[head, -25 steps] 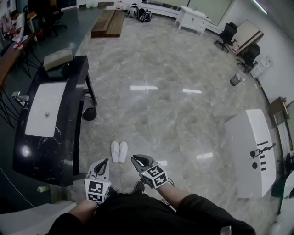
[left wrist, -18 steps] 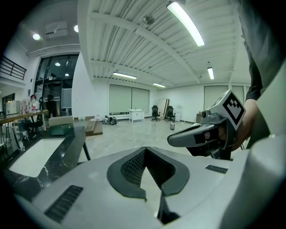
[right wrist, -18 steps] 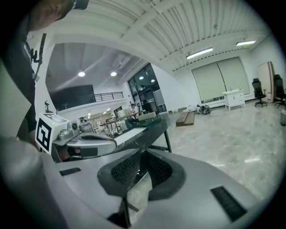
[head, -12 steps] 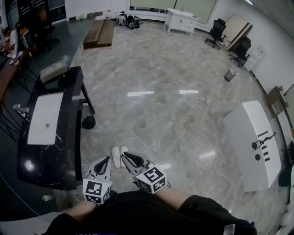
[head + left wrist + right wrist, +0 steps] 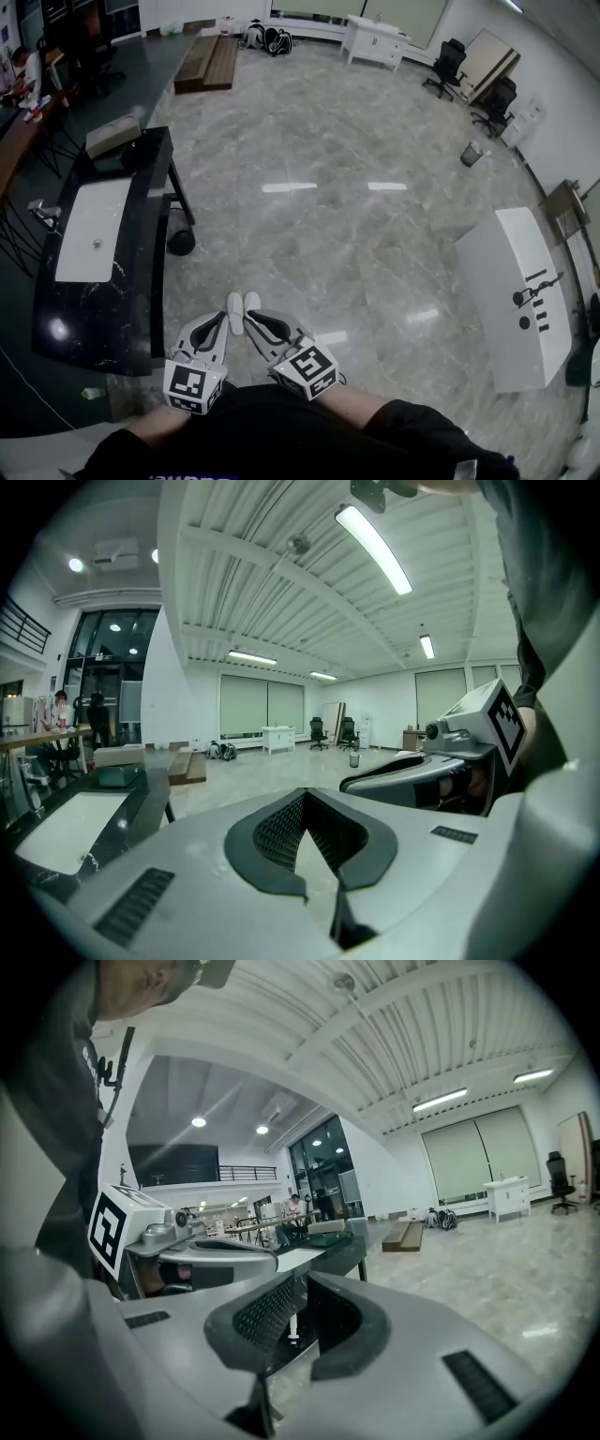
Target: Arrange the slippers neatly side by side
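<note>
Fingers of left gripper (image 5: 305,797): dark ribbed pads (image 5: 272,832) meet at the tips, clenched on nothing; only floor shows in the gap behind them.
Fingers of right gripper (image 5: 300,1279): pads (image 5: 258,1316) stand a thin slit apart, released, nothing between them.
Slippers (image 5: 243,305): white pair lies on the grey marble floor (image 5: 328,234), side by side and touching, toes pointing away from the person.
Grippers in the head view: both are held close together in front of the person's body, their tips over the near ends of the slippers.
Surroundings: black table (image 5: 56,328) at the left, white counter (image 5: 516,281) at the right, well apart from the slippers.
</note>
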### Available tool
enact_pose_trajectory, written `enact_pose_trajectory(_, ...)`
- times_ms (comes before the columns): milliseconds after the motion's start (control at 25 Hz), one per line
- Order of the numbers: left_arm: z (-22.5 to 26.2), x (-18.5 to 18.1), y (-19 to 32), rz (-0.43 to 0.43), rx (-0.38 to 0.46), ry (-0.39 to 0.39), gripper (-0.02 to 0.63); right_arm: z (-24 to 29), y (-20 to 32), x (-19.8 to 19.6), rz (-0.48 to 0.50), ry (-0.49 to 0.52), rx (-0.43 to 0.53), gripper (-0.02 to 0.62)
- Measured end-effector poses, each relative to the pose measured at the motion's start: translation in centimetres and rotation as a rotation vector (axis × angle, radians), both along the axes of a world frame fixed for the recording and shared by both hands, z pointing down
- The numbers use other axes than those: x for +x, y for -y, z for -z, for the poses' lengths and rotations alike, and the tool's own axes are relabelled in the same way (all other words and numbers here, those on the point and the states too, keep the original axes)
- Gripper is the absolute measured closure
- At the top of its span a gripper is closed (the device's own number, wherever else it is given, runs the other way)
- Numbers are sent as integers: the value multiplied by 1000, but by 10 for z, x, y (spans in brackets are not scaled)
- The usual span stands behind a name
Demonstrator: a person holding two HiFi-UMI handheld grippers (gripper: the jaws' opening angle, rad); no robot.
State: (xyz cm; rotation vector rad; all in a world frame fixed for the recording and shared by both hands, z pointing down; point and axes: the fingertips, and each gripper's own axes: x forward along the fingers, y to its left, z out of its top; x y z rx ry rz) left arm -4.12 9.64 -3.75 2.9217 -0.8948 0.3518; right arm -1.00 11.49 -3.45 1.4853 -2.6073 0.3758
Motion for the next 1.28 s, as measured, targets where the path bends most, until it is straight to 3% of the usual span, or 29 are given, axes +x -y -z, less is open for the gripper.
enact_pose_trajectory(200,8,9,-11,-33,26,-25,606,10,-10,-8,30,-32,57,575)
enact_pose_trajectory(640,5,22,-26,-89,15,-33,606,24,-12,5,-16,-65,126,597)
enact_pose_trajectory(1280,6,17,-23,-61,28,-38,606,19,-13,-2,-5,-75,101,597)
